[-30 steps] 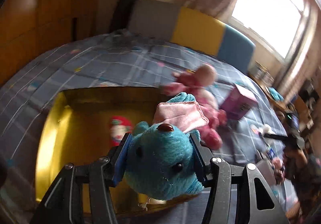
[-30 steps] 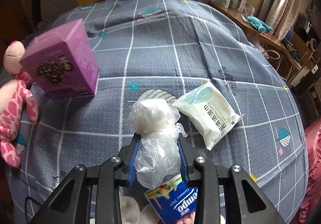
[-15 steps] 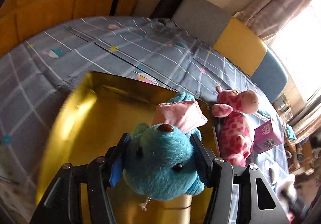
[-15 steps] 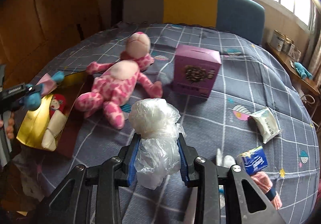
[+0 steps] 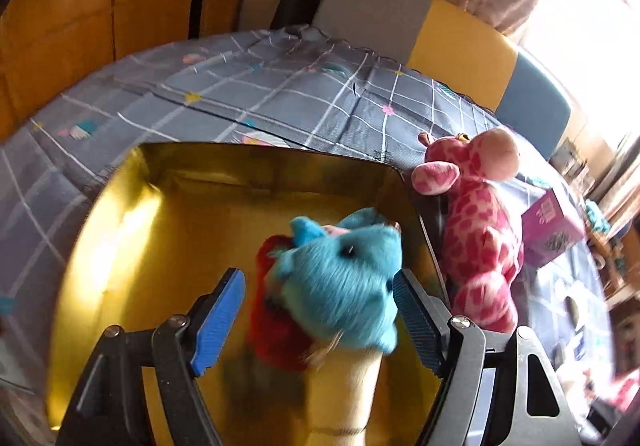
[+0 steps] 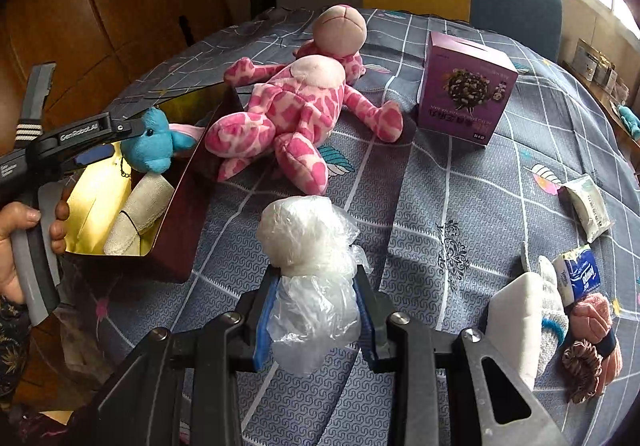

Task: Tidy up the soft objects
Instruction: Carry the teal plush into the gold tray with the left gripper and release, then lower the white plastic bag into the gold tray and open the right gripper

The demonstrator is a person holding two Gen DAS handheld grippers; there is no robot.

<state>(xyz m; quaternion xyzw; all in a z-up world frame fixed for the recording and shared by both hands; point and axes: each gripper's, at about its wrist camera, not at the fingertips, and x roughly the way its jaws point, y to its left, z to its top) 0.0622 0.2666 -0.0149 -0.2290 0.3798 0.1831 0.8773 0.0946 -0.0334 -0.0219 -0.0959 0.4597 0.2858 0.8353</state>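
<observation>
Left hand-held gripper (image 5: pixel 318 310) is over the gold box (image 5: pixel 120 214) at the bed's left edge, jaws opening. The blue plush mouse (image 5: pixel 344 278) sits between them and looks free of the left pad, blurred, apparently dropping. It's landing on a red toy (image 5: pixel 272 322) and a cream cloth roll (image 6: pixel 138 216) already inside.

Risk: the mouse rides high on that pile and close to the box's right wall, so it could tip out toward the pink giraffe (image 6: pixel 288 106) lying just beside the box.

Right hand-held gripper (image 6: pixel 314 306) is clenched on a white bundle in clear plastic (image 6: pixel 308 242), above the bed's middle. We'd worry the slick film slips through the pads, or that both tools crowd the box mouth.

Purple carton (image 6: pixel 464 94), tissue packs (image 6: pixel 582 278) and pink knitwear (image 6: pixel 592 330) wait toward the right edge.
</observation>
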